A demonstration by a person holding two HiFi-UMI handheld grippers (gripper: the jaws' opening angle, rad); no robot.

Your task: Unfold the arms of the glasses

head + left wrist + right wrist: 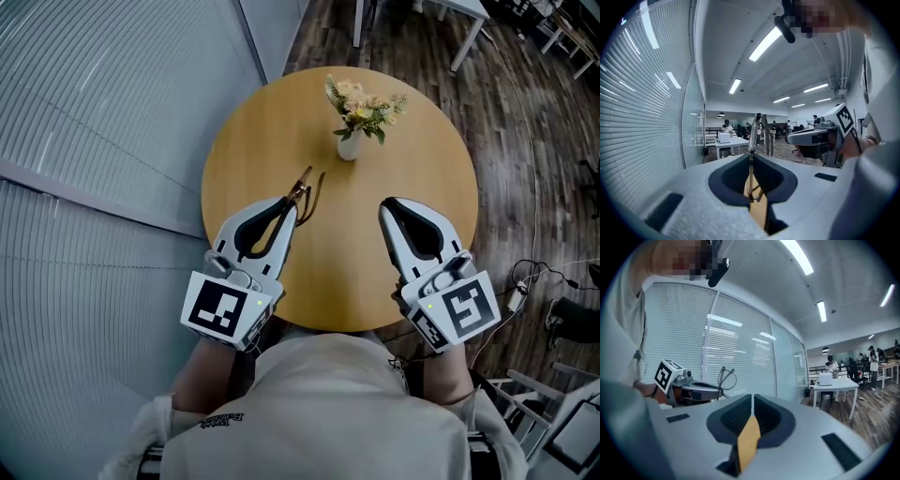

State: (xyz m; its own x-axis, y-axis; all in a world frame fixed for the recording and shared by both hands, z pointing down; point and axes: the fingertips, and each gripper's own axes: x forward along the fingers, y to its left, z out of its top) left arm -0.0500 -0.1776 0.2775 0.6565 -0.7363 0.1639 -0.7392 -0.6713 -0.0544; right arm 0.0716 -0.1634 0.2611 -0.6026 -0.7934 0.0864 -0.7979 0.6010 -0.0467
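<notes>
Sticking out past the left gripper [292,210], clamped glasses [307,190], right gripper [386,208] apart

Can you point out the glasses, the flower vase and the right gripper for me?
glasses [303,186], head view, on the thin brown frame.
flower vase [349,147], head view, on its white body.
right gripper [387,206], head view, at the tips of its shut jaws.

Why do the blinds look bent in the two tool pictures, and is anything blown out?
Left gripper view: a wide lens bows the blinds and blackens the corners; ceiling lights glare white; the glasses in the left tool look sharp. Right gripper view: same bowing. Head view: milder bending, even light on the table.
</notes>
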